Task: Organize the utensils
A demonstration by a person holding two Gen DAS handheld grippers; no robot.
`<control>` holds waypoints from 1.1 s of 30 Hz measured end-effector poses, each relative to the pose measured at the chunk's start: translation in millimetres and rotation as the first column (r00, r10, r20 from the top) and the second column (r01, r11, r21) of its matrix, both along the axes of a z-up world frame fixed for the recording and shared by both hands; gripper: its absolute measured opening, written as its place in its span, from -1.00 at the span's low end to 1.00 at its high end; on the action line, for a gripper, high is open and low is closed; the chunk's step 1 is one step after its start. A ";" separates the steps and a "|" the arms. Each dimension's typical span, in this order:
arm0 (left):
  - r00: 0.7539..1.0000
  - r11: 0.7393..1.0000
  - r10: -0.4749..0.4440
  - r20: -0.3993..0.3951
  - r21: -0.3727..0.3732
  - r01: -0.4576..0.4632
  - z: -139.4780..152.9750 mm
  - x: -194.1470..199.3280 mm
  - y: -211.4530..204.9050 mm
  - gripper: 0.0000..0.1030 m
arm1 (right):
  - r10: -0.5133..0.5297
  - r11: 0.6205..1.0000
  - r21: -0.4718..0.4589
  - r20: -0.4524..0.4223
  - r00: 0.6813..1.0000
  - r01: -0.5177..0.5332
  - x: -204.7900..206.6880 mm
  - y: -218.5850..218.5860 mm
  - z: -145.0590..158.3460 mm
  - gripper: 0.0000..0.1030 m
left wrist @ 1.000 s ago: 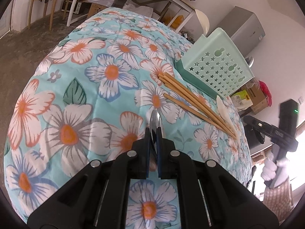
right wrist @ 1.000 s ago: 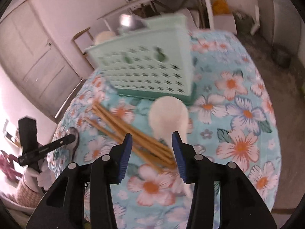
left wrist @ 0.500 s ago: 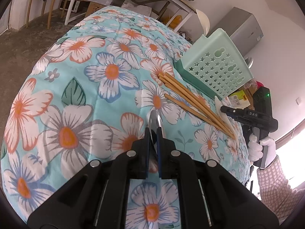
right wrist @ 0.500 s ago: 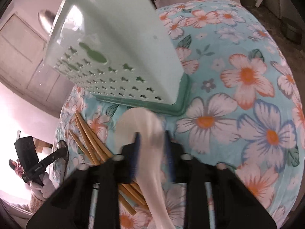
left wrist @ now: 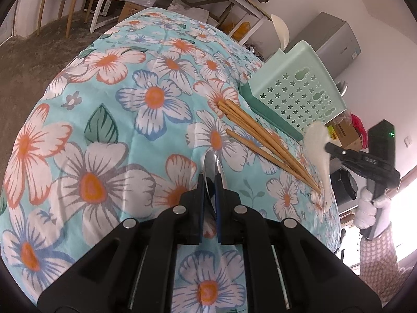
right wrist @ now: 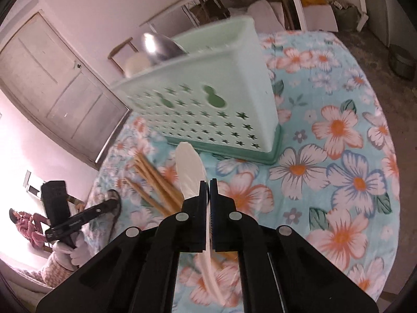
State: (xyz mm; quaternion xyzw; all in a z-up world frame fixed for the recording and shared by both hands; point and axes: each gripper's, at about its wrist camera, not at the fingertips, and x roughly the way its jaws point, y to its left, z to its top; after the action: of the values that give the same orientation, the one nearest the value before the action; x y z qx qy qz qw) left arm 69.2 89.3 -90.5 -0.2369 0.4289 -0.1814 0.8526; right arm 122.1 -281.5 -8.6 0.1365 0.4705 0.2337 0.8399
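Presently on a floral cloth (left wrist: 109, 99): a mint basket (right wrist: 208, 104) with star cut-outs, standing on a darker green tray (right wrist: 276, 154); a metal ladle (right wrist: 156, 45) and a white item, too blurred to name, rise behind its rim. Chopsticks (left wrist: 260, 135), a loose wooden bundle, lie flat just beside the basket. Left gripper (left wrist: 209, 182): jaws nearly closed, clamped on a metal spoon (left wrist: 209, 161), bowl pointing forward over the cloth. Right gripper (right wrist: 208, 190): jaws pressed together on a white spoon (right wrist: 190, 169), gripped at its handle, bowl tilted up towards the basket, handle end trailing down by the chopsticks' tips. Gloved hand (left wrist: 367, 208) holds the right gripper.
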 end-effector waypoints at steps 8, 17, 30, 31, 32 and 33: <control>1.000 1.000 0.002 -0.006 -0.007 -0.002 -0.3 -0.6 1.6 -0.87 | 0.021 0.998 0.066 0.014 1.000 -0.022 -42.0 8.5 24.8 -0.95; 1.000 1.000 -0.007 -0.028 -0.010 0.007 2.2 2.5 2.5 -0.87 | 0.028 0.999 0.028 -0.116 0.993 -0.025 -59.6 50.1 -25.7 -0.91; 0.998 1.000 -0.004 -0.064 -0.008 0.004 5.5 18.3 2.1 -0.80 | 0.098 0.995 0.035 -0.137 0.986 -0.094 -57.2 77.5 -34.8 -0.90; 0.998 1.000 -0.004 -0.065 -0.006 0.004 5.4 18.8 1.8 -0.80 | 0.105 0.994 0.042 -0.140 0.985 -0.100 -57.0 79.3 -35.4 -0.86; 0.998 1.000 -0.005 -0.066 -0.003 0.005 5.6 19.9 0.5 -0.80 | 0.116 0.993 0.049 -0.146 0.983 -0.110 -57.0 82.1 -36.0 -0.75; 0.998 1.000 -0.006 -0.065 0.001 0.006 5.4 20.3 -0.2 -0.80 | 0.124 0.992 0.049 -0.146 0.981 -0.118 -57.5 83.8 -36.0 -0.62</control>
State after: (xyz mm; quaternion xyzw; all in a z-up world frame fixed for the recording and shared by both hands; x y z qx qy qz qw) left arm 89.6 89.1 -85.1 -0.2410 0.4572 -0.1760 0.8378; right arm 64.6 -197.8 -44.5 0.1413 0.5346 0.2829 0.7837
